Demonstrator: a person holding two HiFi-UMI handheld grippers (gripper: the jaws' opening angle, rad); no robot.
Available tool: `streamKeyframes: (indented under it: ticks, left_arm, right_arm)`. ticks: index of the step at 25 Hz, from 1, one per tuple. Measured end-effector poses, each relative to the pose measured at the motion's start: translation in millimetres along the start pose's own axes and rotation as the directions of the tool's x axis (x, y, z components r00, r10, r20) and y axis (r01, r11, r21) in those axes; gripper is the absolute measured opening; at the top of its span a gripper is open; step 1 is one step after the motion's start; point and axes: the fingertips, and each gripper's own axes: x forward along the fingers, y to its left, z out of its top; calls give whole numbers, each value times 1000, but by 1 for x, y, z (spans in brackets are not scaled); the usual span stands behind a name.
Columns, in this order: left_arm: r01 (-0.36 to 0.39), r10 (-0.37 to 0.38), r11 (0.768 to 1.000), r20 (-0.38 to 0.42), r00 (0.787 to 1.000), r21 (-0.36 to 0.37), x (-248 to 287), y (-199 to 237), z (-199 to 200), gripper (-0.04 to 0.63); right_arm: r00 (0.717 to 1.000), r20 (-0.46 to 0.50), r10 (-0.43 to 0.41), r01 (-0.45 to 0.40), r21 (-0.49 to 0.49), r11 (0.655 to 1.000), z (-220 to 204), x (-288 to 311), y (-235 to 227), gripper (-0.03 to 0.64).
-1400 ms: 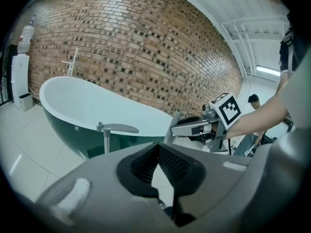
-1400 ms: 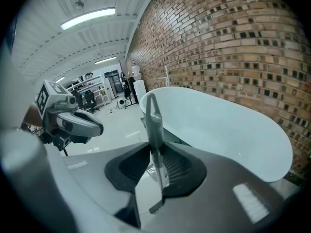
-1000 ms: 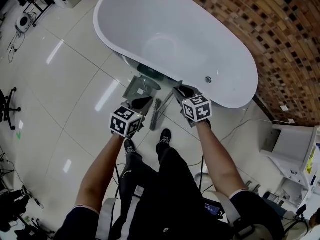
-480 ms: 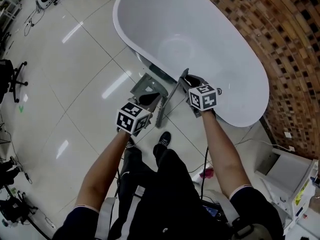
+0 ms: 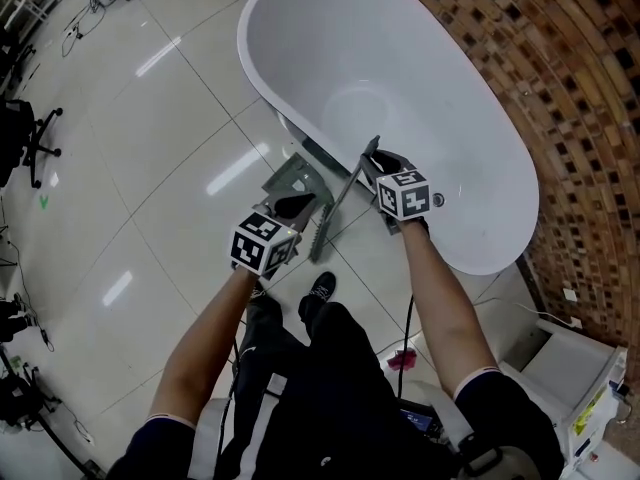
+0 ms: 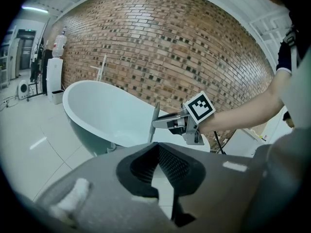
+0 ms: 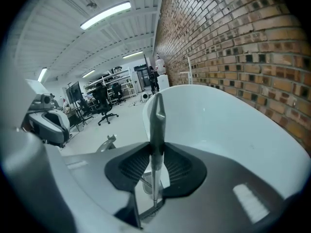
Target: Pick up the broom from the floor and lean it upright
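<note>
The broom [image 5: 335, 203] is a thin grey handle with a grey bristled head [image 5: 320, 233] low by the floor. It stands tilted in front of the white bathtub [image 5: 450, 88]. My right gripper [image 5: 368, 158] is shut on the handle near its top; in the right gripper view the handle [image 7: 155, 130] runs upright between the pads [image 7: 177, 166]. My left gripper [image 5: 297, 206] hangs beside the broom head, shut, with nothing between its jaws [image 6: 156, 166]. In the left gripper view I see the right gripper [image 6: 170, 123] holding the handle [image 6: 154, 123].
A grey dustpan [image 5: 292, 176] lies on the tiled floor against the tub's base. The brick wall [image 5: 570, 68] runs behind the tub. The person's shoes [image 5: 320, 288] stand just below the broom head. An office chair [image 5: 25, 138] is far left.
The right gripper has carried the broom handle sideways toward the tub's rim. The left gripper has shifted a little beside the broom head.
</note>
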Motion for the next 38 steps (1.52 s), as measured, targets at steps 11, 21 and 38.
streamKeyframes:
  ticks: [11, 21, 38]
  left_arm:
    - [5, -5, 1000, -14, 1000, 11, -3, -5, -1, 1]
    - [11, -11, 1000, -32, 999, 1, -7, -9, -9, 2]
    - [-16, 15, 1000, -31, 999, -9, -6, -3, -3, 2]
  right_arm:
    - [999, 5, -46, 46, 25, 999, -6, -10, -11, 153]
    - [1000, 9, -13, 12, 29, 1000, -12, -21, -12, 92]
    - [988, -68, 139, -146, -115, 983, 4, -1, -7, 115]
